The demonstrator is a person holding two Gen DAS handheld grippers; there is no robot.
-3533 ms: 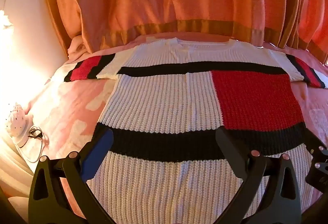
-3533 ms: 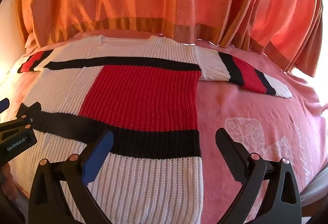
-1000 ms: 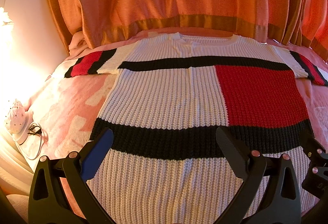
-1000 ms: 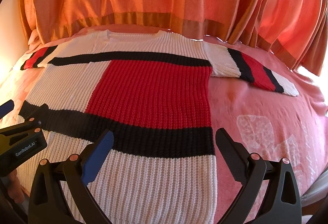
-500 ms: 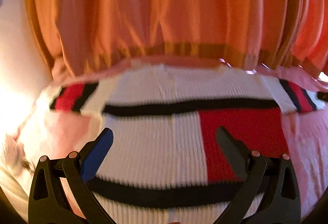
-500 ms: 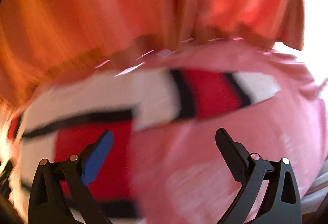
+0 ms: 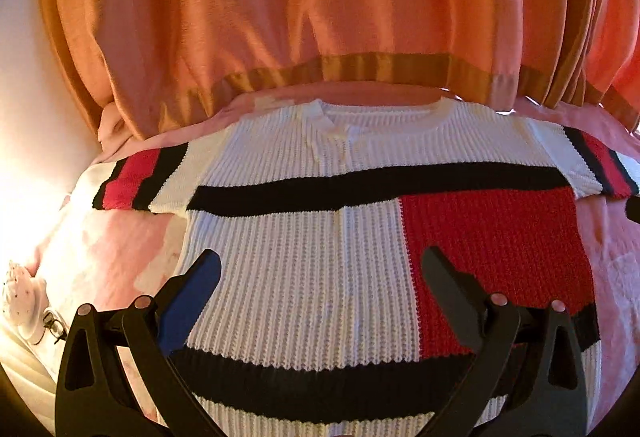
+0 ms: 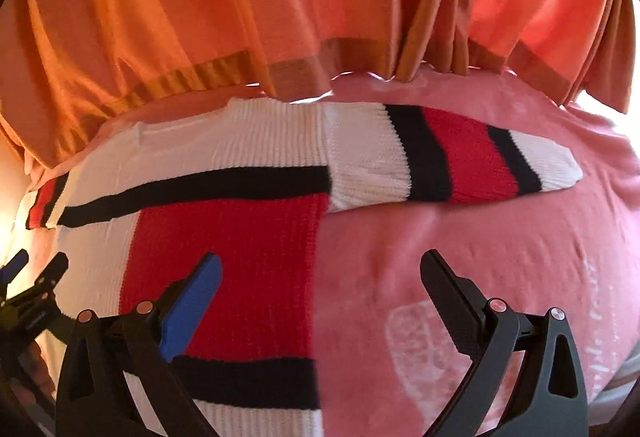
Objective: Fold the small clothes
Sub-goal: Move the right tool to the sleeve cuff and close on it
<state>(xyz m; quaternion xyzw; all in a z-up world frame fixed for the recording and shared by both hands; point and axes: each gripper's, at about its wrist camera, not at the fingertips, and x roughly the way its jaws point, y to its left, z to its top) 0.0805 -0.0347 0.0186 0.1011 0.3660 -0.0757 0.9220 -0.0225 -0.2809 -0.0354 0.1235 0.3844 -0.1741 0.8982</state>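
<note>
Sweater (image 7: 304, 277), a chunky knit in white, black and red blocks, lies flat and face up on a pink bedspread (image 8: 460, 249). Its neckline sits at the top of the spread-out shape, toward the orange curtain (image 7: 280, 17), and its hem runs off the bottom edge of both frames, so the body's long axis runs from bottom to top of the picture while the two striped sleeves stretch out sideways.

In the left wrist view the whole chest is centred, with the collar (image 7: 380, 113) in upper middle, the left-of-frame sleeve (image 7: 136, 181) plain to see, and a small white object (image 7: 20, 301) at the lower left edge. The right wrist view shows instead the right-of-frame sleeve (image 8: 452, 161) laid full length across upper centre, bare bedspread below it, and the left gripper (image 8: 32, 273) poking in at the lower left edge.

Both the left gripper (image 7: 320, 269) and the right gripper (image 8: 320, 269) have their fingers spread wide apart, hovering over the cloth and holding nothing.
</note>
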